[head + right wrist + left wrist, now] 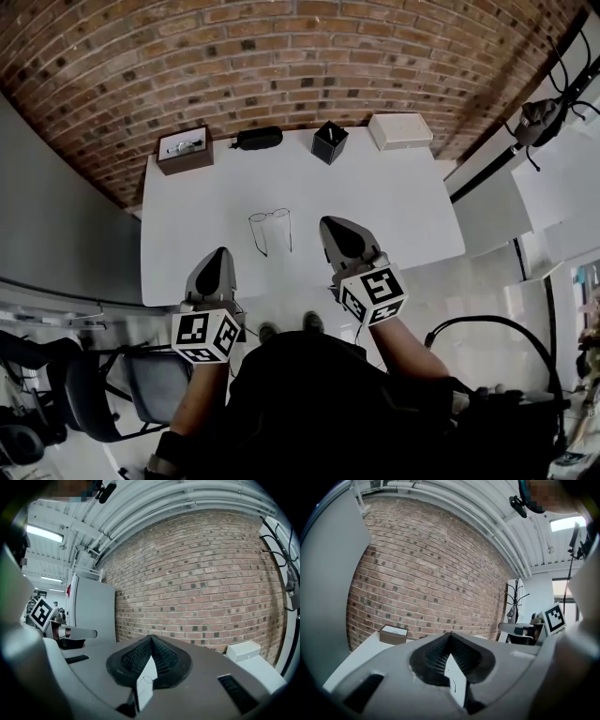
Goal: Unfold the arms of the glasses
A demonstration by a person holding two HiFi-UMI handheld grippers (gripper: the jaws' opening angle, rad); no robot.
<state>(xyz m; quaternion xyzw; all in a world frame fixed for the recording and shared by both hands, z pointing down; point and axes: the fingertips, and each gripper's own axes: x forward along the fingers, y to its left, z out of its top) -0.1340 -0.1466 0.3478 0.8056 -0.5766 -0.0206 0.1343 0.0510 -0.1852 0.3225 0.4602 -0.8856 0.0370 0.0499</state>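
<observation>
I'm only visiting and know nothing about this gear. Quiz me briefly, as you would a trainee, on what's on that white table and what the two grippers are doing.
1. True or false: the left gripper is holding the glasses.
2. Which thing stands at the far edge of the table, nearest its right corner? A) brown box B) white box C) black case
3. Fill in: the jaws of the right gripper are ____ (open or shut).

Key: 1 false, the glasses lie on the table, apart from both grippers. 2 B. 3 shut, with nothing between them.
</observation>
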